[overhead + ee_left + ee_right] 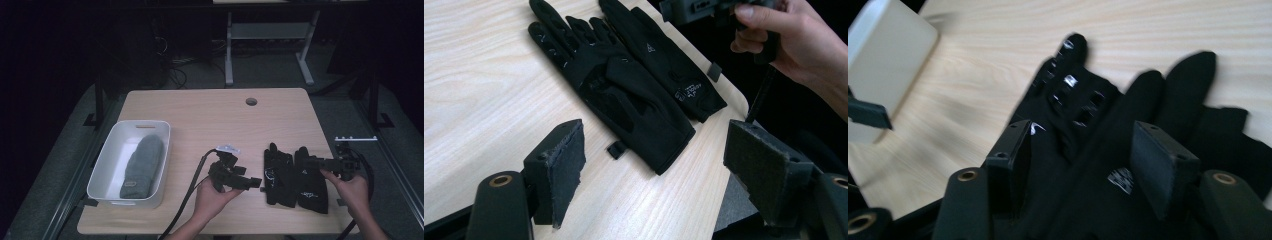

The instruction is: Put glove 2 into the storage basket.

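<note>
High view: pale wooden table (210, 120) in dark room.

Item: white bin (111, 150), rounded corners, slot handle in its far wall, standing at the left end of the counter (210, 115).
Contents: one grey knitted piece (143, 166) lying lengthwise inside the bin.
Beyond the bin: round cable hole (251, 101) near the counter's far edge.

Black gloves (295, 177) with small white logo marks, pale wood-grain table (210, 120), white bin (107, 165) holding a grey knitted piece (142, 167), black gripper fingers (569, 172) faced with dark grey padding.
</note>
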`<state>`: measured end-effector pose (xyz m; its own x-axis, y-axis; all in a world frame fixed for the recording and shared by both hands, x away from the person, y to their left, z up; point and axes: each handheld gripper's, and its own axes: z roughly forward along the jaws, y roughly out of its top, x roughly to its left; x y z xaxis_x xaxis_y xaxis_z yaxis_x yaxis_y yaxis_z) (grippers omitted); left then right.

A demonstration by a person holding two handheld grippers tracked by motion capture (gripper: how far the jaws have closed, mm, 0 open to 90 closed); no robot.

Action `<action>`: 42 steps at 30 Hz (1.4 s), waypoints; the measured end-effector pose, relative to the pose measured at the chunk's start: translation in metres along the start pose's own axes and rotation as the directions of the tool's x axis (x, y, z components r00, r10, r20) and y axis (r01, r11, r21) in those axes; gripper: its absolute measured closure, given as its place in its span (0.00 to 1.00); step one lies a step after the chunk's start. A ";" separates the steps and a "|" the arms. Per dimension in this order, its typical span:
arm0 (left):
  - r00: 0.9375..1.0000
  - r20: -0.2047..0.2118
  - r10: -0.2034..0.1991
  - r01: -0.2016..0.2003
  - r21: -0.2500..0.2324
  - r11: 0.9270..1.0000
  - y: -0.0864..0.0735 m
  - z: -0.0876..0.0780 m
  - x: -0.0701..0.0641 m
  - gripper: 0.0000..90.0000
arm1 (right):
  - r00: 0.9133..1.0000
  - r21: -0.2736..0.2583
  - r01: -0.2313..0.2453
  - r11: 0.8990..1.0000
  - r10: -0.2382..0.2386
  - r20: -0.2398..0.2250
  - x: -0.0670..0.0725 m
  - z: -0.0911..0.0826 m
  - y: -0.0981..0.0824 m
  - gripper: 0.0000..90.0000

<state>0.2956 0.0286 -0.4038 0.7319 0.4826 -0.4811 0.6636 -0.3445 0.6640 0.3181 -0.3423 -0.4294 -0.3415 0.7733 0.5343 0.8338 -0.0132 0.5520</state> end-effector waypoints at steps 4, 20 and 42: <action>1.000 0.003 0.009 -0.009 0.010 1.000 -0.001 0.006 -0.003 0.27 | 0.997 0.025 0.052 0.998 -0.053 0.050 -0.004 -0.002 -0.009 0.49; 1.000 0.016 0.021 -0.021 0.041 0.999 -0.003 0.022 -0.010 0.26 | 0.909 0.166 0.288 0.943 -0.324 0.264 0.006 0.013 -0.036 0.56; 1.000 -0.005 0.029 -0.029 0.034 0.999 -0.005 0.016 -0.009 0.27 | 0.887 0.093 0.297 0.950 -0.310 0.342 0.011 0.008 -0.039 0.91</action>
<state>0.2881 0.0131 -0.4118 0.7501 0.4767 -0.4583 0.6469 -0.3853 0.6580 0.2853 -0.3278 -0.4500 -0.4131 0.9069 0.0832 0.7316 0.2760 0.6233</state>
